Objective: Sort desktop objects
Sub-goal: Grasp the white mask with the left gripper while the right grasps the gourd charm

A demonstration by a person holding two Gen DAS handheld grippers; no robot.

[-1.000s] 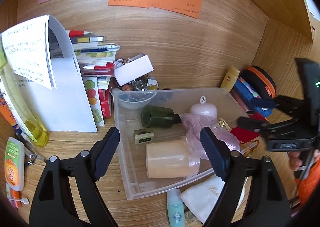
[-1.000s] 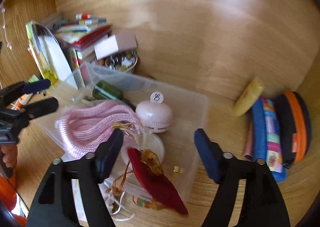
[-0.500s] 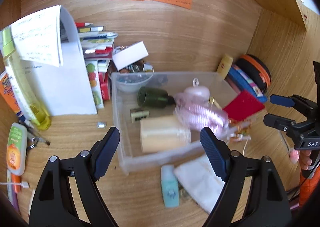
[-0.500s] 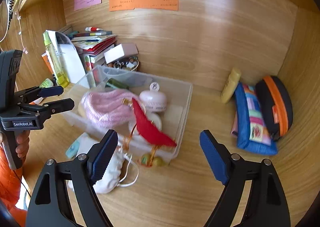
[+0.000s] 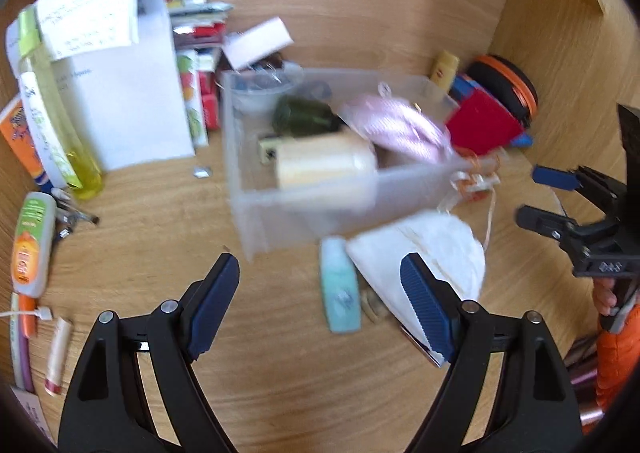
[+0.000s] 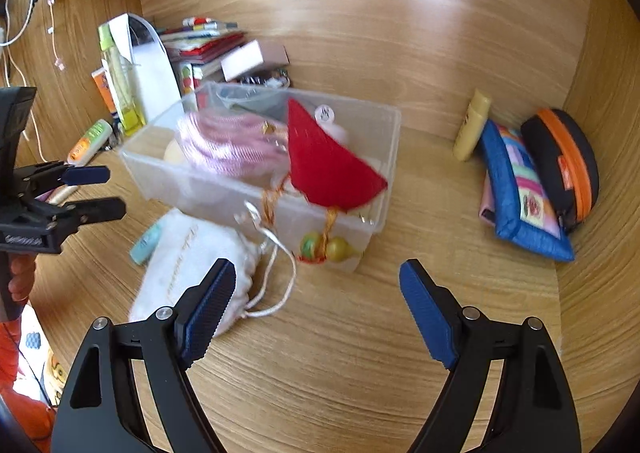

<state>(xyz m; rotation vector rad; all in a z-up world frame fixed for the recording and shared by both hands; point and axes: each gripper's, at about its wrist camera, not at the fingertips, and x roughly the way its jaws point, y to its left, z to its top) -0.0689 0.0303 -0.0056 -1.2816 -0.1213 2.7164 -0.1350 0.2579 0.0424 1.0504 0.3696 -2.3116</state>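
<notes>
A clear plastic bin [image 5: 304,205] [image 6: 384,157] stands on the wooden desk. It holds a pink mesh pouch [image 5: 400,125] [image 6: 228,141], a cream jar [image 5: 324,161] and a dark green bottle [image 5: 304,115]. A red pouch [image 6: 324,161] [image 5: 484,125] hangs over the bin's rim, its gourd charm [image 6: 328,249] dangling outside. In front of the bin lie a white drawstring bag [image 5: 432,249] [image 6: 192,261] and a teal bottle [image 5: 340,285] [image 6: 146,241]. My left gripper [image 5: 320,293] [image 6: 104,192] hovers open above the teal bottle. My right gripper [image 6: 320,285] [image 5: 540,197] is open over bare desk, holding nothing.
Left of the bin stand a folded white paper [image 5: 132,93], a yellow-green bottle [image 5: 60,141], an orange tube [image 5: 32,245] and stacked books [image 6: 200,45]. At the right wall lie a yellow tube [image 6: 472,125], a blue pouch [image 6: 516,189] and a black-orange case [image 6: 560,161].
Both grippers have drawn back from the bin toward the desk's front. The white bag and teal bottle now show fully. The red pouch sits draped on the bin's rim.
</notes>
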